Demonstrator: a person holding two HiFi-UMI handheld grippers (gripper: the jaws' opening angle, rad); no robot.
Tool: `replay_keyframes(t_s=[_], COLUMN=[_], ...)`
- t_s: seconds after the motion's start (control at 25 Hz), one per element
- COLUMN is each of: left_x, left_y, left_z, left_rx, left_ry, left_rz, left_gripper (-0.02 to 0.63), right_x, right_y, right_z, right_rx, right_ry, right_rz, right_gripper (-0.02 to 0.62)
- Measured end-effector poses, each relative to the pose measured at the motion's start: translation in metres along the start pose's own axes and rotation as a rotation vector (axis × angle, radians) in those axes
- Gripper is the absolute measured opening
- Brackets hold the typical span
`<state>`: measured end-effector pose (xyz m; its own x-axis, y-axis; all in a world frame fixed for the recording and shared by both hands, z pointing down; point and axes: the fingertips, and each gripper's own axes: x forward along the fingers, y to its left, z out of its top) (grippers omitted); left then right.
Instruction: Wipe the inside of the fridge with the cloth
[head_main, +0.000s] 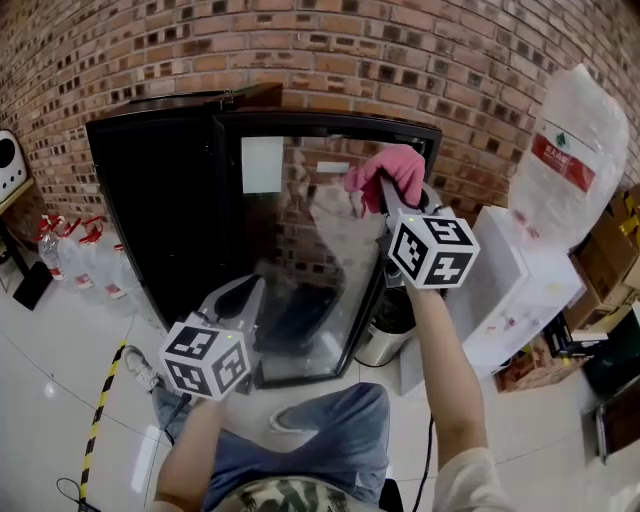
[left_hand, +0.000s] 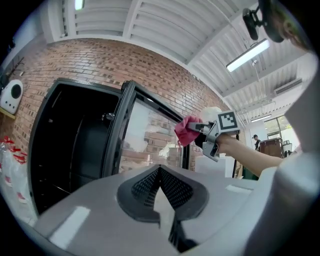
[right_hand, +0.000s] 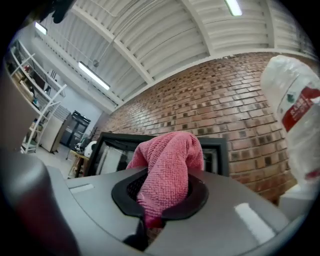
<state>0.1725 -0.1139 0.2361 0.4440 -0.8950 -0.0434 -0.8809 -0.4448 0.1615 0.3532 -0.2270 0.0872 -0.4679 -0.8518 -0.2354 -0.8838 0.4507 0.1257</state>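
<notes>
Right gripper view: cloth (right_hand: 167, 165) in right claw (right_hand: 150, 216) (left claw (left_hand: 161, 194) empty)

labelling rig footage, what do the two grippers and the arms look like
Both the left gripper and right gripper are grey plastic with black ribbed pads, each carrying a white cube of black square markers. Forearms are bare.

head view: above, steeply down | left gripper view: low, upward | right gripper view: upward | shared: fridge (head_main: 150, 210)
</notes>
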Motion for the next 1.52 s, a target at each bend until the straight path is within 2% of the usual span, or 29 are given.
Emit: replay_keyframes(t_s=[0.16, 0.32, 0.48, 0.6, 0.72, 0.88, 1.04, 1.24, 1.52], left_x=[-0.011, -0.018, -0.024, -0.03, -0.038, -0.049, -0.057, -0.056, -0.042], left_y=[-0.007, -0.008, 0.001, 0.009, 0.017, 0.03, 0.038, 0.039, 0.026], left_z=[-0.009, -0.022, -0.032, -0.034, -0.035, -0.036, -0.041, -0.05, -0.062], left_rx=[-0.003, -0.002, -0.014, -0.02, -0.008, 0.033, 0.018, 0.002, -0.014], left_ry=[0.006, 0.019, 0.032, 0.022, 0.018, 0.023, 0.025, 0.028, 0.026], left_rz=[0.017, 0.029, 0.06, 0.087, 0.118, 0.171, 0.195, 0.19, 0.17], left_gripper=[-0.011, -0.011, -0.011, -0.011, -0.011, -0.011, -0.011, -0.012, -0.011], right_x=[-0.011, -0.018, -0.025, -0.024, -0.013, 0.004, 0.006, 0.005, -0.01], right_y=[-0.043, -0.035, 0.04, 0.111, 0.17, 0.228, 0.263, 0.259, 0.202], right_z=[-0.015, -0.019, -0.019, -0.031, -0.064, -0.102, -0.119, -0.132, -0.157], right_rx=[0.004, 0.016, 0.052, 0.134, 0.211, 0.163, 0.132, 0.096, 0.062], right_ry=[0.042, 0.039, -0.035, -0.088, -0.055, 0.017, 0.036, 0.05, 0.082], right_rz=[-0.082, -0.077, 0.039, 0.161, 0.247, 0.311, 0.372, 0.358, 0.288], right_gripper=[0.025, 0.025, 0.025, 0.025, 0.025, 0.025, 0.025, 0.025, 0.025])
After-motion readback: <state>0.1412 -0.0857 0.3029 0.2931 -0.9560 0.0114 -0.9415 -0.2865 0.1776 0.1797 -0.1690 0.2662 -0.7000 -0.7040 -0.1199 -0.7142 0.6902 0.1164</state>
